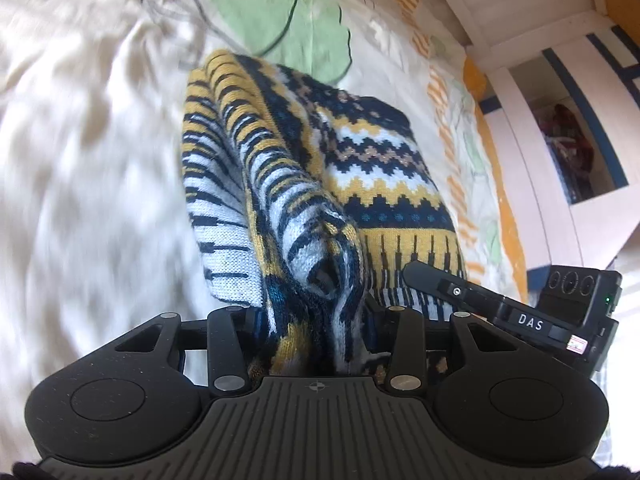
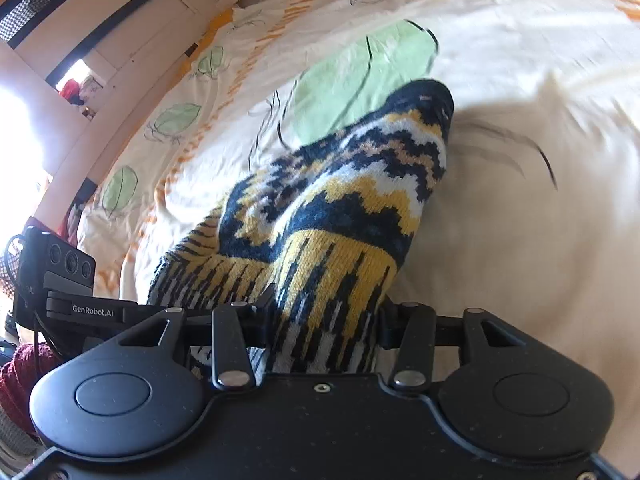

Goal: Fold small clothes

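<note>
A small knitted sweater [image 1: 360, 152] with navy, yellow and white zigzag bands lies on a cream bedsheet [image 1: 88, 160]. My left gripper [image 1: 316, 312] is shut on a bunched fold of the sweater, which rises from the bed into the jaws. My right gripper [image 2: 324, 320] is shut on the striped yellow hem of the same sweater [image 2: 352, 200], lifted off the sheet [image 2: 520, 220]. The right gripper also shows in the left wrist view [image 1: 424, 272], beside the hem. The left gripper body shows at the left of the right wrist view [image 2: 64, 288]. The fingertips are hidden by cloth.
The bedsheet has green leaf prints [image 1: 276, 20] and orange marks. A white wooden bed frame and shelves [image 1: 560, 100] stand at the right of the left wrist view. A dark red knit [image 2: 20, 376] lies at the lower left of the right wrist view.
</note>
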Demonstrator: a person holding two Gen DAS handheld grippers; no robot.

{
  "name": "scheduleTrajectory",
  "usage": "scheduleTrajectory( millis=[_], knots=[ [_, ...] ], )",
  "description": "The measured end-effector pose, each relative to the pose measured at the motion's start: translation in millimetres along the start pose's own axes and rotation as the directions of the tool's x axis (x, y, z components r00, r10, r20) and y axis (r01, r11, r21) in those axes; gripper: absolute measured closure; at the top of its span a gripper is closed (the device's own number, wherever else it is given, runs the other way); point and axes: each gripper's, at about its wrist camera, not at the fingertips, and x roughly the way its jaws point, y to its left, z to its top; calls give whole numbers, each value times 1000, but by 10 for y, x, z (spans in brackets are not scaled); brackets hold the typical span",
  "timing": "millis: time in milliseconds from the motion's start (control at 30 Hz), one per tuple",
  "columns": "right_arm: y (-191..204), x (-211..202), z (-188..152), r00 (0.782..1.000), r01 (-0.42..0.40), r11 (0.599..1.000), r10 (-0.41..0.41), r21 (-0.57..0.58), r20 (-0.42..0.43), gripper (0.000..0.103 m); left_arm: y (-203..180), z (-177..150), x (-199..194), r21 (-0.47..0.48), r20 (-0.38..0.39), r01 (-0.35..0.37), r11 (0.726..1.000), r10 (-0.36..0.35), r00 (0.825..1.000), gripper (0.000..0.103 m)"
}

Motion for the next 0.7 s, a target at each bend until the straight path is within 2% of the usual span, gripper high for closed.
scheduleTrajectory(
  millis=[100, 200, 433, 500, 567, 700],
  knots=[
    [-25, -62, -191, 999, 39, 999, -40, 8, 12, 40, 65, -222, -40, -24, 11, -27, 999, 27, 1000, 60],
    [-78, -132, -330, 998, 62, 997, -63, 38, 26, 26, 168, -343, -133, -71, 60, -45, 996, 49, 997, 58],
    [-124, -315, -566, 992, 111, 993, -114, 50, 50, 18, 94, -552, -354, -79, 145, -130, 988, 141, 979, 55],
    [-120, -373, -604, 991, 115, 992, -118, 52, 59, 17, -9, -607, -450, -64, 179, -176, 982, 185, 966, 56],
    [-99, -436, -631, 989, 124, 991, -127, 46, 71, 15, -162, -675, -566, -17, 231, -230, 973, 228, 946, 56],
    [-12, -591, -674, 982, 128, 991, -132, 33, 136, 12, -526, -771, -862, 102, 351, -306, 946, 254, 901, 56]
  ],
)
